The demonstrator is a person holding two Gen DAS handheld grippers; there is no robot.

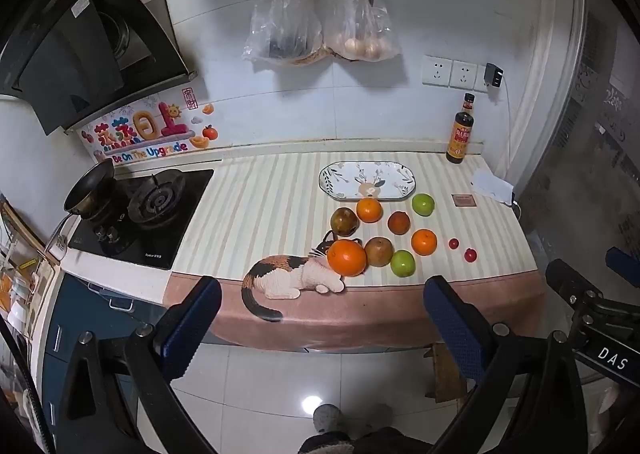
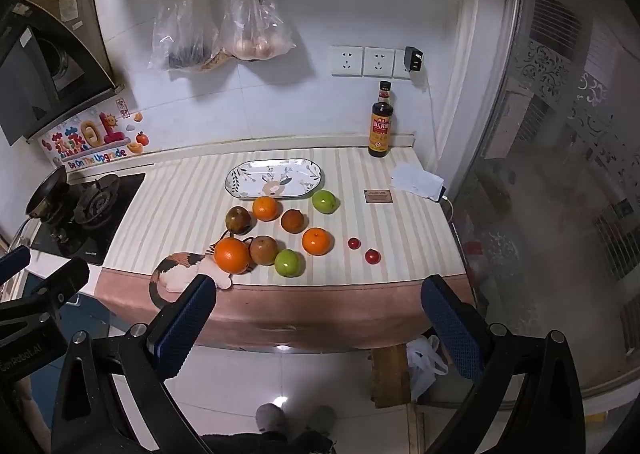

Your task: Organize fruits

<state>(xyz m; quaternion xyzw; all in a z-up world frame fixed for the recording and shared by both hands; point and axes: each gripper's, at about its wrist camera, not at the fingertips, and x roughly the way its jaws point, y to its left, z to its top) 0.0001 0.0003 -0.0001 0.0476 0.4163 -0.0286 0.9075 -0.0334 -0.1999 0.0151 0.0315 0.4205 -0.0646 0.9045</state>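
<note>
Nine fruits (image 1: 347, 258) sit loose on the striped worktop (image 1: 256, 213), just in front of an oval plate (image 1: 367, 180); my left gripper (image 1: 320, 318) and right gripper (image 2: 320, 314) hover short of it, fingers wide apart, holding nothing.

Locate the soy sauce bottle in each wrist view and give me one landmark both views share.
Left wrist: soy sauce bottle stands right of center, at the counter's back edge below the wall sockets.
Right wrist: bottle stands just right of center, same spot.
Shared landmark: the oval plate, left of the bottle.
</note>
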